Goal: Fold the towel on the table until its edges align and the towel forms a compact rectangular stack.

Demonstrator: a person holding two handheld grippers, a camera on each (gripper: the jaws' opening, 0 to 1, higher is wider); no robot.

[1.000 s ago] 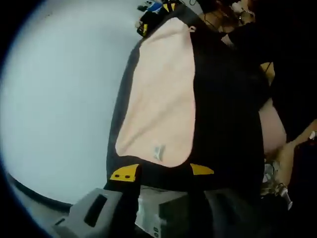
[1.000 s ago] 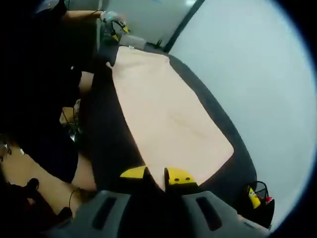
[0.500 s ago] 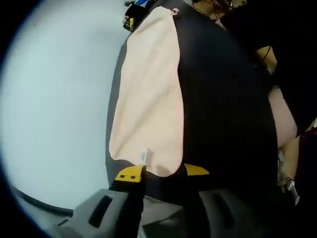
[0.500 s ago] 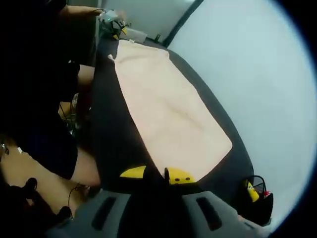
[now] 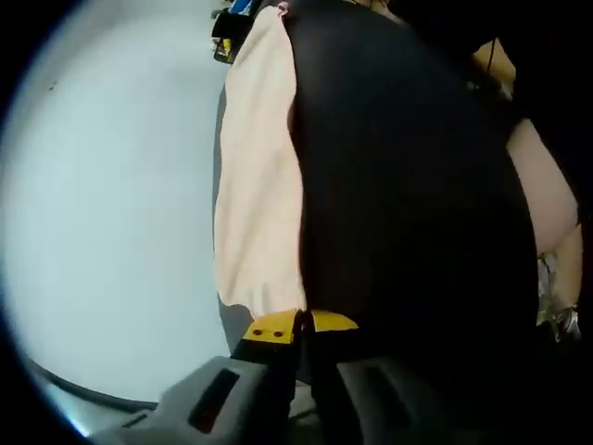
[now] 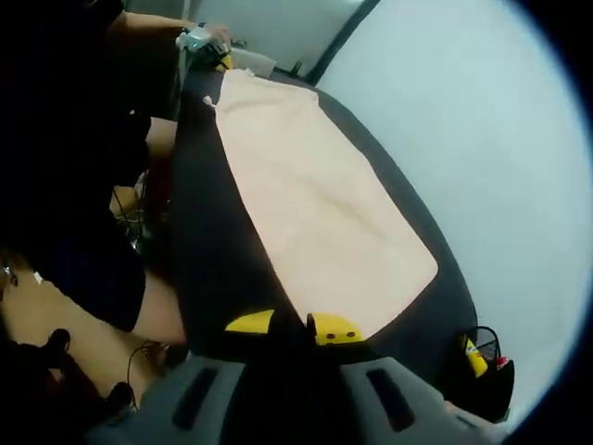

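**A:** Since the left gripper's (image 5: 302, 324) yellow-tipped jaws were apart a second ago, what is seen of them now?

**B:** In the left gripper view they are seen drawn together, with one corner of the peach towel (image 5: 259, 185) pinched between them. A second ago a gap was left between the tips and the corner lay just ahead of them. A grasp has therefore just been made.

**A:** And the right gripper (image 6: 295, 325)?

**B:** In the right gripper view its jaws are seen pressed close at the towel's (image 6: 315, 209) near corner, as they were a second ago. The cloth appears to be caught between them, though the pinch itself is partly hidden by the tips.

**A:** Where is the towel placed?

**B:** It is spread flat on the dark table (image 6: 208, 250), running lengthwise along the table's far long edge, with a wide bare strip of table left on the person's side. Each gripper is set at one end of the towel's long side that faces the person. At the towel's far end, in the right gripper view, the left gripper (image 6: 206, 44) is seen.

**A:** What is meant by this for the task?

**B:** Both corners seem now to be held, so the first fold can be judged ready to begin. No fold has yet been made; the towel is still in a single layer.

**A:** What else is seen?

**B:** Pale floor (image 5: 111, 213) beyond the table, and a small yellow-and-black object (image 6: 474, 357) below the table's corner.
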